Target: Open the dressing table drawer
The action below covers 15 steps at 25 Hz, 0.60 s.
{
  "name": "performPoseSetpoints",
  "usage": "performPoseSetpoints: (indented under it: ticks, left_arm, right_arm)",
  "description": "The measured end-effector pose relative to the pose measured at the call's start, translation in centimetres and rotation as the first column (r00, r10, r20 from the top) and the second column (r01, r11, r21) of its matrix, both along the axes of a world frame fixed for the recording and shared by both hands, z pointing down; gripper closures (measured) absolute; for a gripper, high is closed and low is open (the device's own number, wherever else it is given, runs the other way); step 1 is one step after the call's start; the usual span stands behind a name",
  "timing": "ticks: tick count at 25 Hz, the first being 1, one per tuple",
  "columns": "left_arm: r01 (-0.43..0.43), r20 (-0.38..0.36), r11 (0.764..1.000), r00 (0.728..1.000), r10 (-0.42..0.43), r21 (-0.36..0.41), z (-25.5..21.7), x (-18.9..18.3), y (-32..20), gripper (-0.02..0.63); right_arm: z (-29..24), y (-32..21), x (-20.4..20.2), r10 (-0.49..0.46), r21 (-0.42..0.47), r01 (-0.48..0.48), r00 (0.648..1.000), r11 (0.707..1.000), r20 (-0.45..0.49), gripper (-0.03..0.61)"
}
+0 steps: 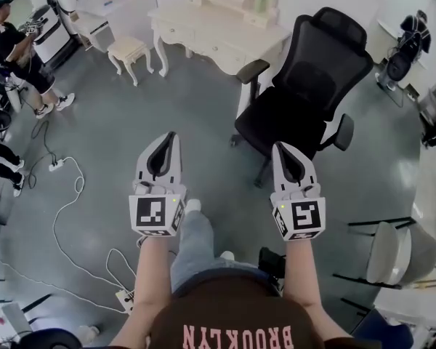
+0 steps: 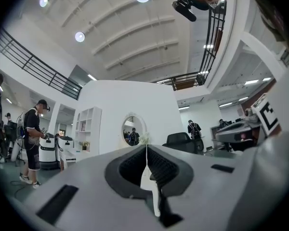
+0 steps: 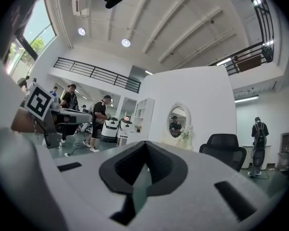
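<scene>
The cream dressing table stands at the far wall, well ahead of both grippers; its front drawers look closed. My left gripper and right gripper are held side by side in mid-air over the grey floor, far short of the table. Both are shut with nothing between the jaws. In the left gripper view the left gripper points toward the table's round mirror. The right gripper also faces that mirror.
A black office chair stands between my right gripper and the table's right end. A cream stool sits left of the table. White cables trail over the floor at left. A person stands at far left by a white machine.
</scene>
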<state>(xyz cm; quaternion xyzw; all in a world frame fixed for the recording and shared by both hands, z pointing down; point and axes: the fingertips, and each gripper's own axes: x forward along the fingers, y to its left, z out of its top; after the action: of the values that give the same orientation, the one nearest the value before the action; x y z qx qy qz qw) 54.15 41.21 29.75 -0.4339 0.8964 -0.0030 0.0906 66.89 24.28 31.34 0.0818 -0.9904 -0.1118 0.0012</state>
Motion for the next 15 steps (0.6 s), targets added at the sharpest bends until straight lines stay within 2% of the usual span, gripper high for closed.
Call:
performPoseSetpoints:
  ticks: [4, 9, 15]
  left_arm:
    - [0.001, -0.008, 1.000, 1.000, -0.001, 0.001, 0.5, -5.6, -1.1, 0.607]
    - [-0.014, -0.006, 1.000, 1.000, 0.014, 0.010, -0.3, -14.5, -2.5, 0.607]
    - [-0.072, 0.008, 0.997, 0.997, 0.072, 0.001, -2.0, -24.6, -4.5, 0.607]
  right_arm:
    - [0.6, -1.3, -5.1, 0.019, 0.004, -0.019, 1.000, 1.000, -0.009, 0.584]
    - [0.1, -2.6, -13.4, 0.042, 0.007, -0.042, 0.999, 0.999, -0.008, 0.584]
    - [-1.8, -4.4, -22.7, 0.115, -0.010, -0.115, 0.993, 0.993, 0.027, 0.584]
